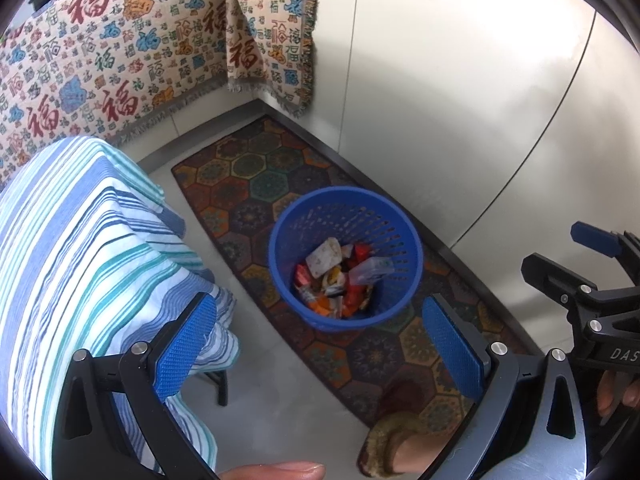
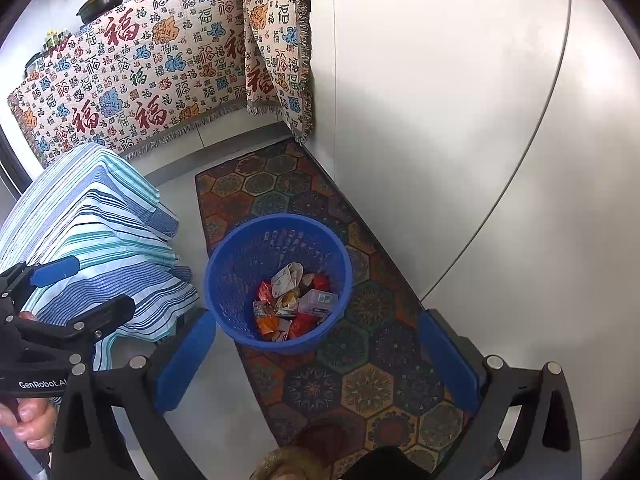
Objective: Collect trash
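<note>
A blue perforated plastic bin (image 1: 404, 236) stands on a patterned rug (image 1: 248, 184) on the floor. It holds several pieces of trash (image 1: 340, 276): crumpled wrappers, white paper and a clear plastic box. The bin also shows in the right wrist view (image 2: 224, 256), with the trash (image 2: 296, 304) at its bottom. My left gripper (image 1: 320, 352) is open and empty, held above and in front of the bin. My right gripper (image 2: 316, 360) is open and empty too, above the bin's near rim. Each gripper shows at the edge of the other's view.
A table with a blue striped cloth (image 1: 80, 248) stands to the left of the bin. A counter draped in a patterned cloth (image 1: 120, 60) is behind. White cabinet doors (image 1: 460, 100) line the right side. A slippered foot (image 1: 392, 448) rests on the rug's near end.
</note>
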`<action>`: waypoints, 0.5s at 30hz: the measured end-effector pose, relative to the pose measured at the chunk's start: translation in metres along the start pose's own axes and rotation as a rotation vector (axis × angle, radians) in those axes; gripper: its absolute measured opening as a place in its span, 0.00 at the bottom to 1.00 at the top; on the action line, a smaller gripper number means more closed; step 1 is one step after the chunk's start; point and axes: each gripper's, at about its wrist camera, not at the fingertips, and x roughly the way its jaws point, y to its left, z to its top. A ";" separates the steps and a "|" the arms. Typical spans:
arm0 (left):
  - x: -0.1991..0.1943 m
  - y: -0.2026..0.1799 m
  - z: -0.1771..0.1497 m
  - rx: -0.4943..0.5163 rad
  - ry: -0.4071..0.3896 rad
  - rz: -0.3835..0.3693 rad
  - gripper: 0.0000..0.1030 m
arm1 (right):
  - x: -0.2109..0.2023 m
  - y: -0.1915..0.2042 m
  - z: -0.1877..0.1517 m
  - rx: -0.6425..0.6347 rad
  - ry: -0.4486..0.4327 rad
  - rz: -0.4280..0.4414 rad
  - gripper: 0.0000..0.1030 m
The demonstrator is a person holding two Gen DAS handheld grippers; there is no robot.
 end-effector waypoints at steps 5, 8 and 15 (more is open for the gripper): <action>0.001 -0.001 0.000 -0.003 0.002 0.000 0.99 | 0.000 0.000 0.000 0.000 0.000 0.000 1.00; 0.001 0.000 -0.001 -0.003 0.001 0.000 0.99 | 0.001 0.000 0.001 -0.002 0.000 0.002 1.00; 0.001 0.000 -0.001 0.000 0.001 0.002 0.99 | 0.000 0.005 -0.003 0.001 0.001 -0.005 1.00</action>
